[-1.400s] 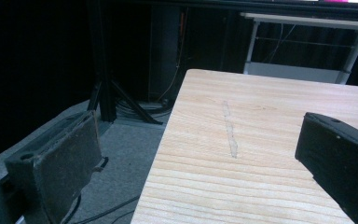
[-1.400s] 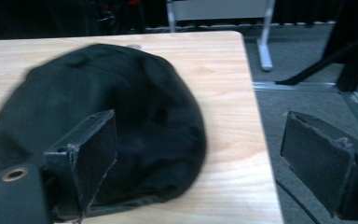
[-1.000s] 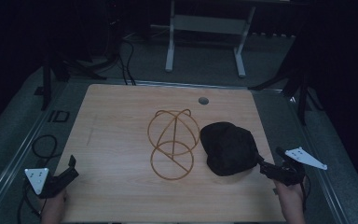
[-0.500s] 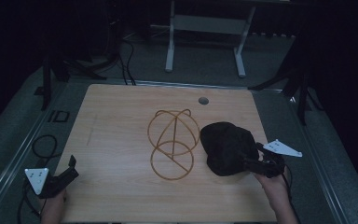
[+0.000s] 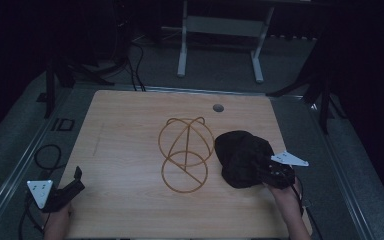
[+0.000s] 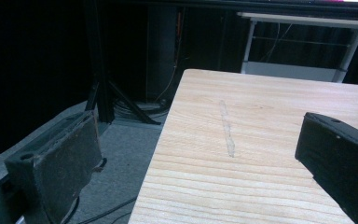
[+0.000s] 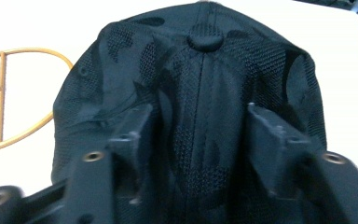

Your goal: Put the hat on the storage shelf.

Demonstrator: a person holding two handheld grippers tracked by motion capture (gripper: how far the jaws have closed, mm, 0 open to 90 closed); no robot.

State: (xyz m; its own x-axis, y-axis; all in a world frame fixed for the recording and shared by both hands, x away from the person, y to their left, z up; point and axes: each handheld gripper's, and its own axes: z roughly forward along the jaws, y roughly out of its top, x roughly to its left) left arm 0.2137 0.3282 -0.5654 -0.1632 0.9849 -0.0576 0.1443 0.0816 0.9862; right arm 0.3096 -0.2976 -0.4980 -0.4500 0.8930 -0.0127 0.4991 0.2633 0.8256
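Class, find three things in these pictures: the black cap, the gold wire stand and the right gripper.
black cap (image 7: 205, 39), right gripper view, on its top button.
gold wire stand (image 5: 185, 180), high view, on its base ring.
right gripper (image 7: 200, 140), right gripper view, midway between its open jaws.

A dim lab or studio: black stands (image 5: 55, 80) and cables (image 5: 135, 65) on grey carpet around the wooden counter (image 5: 130, 150), a white frame (image 5: 220, 30) behind it.
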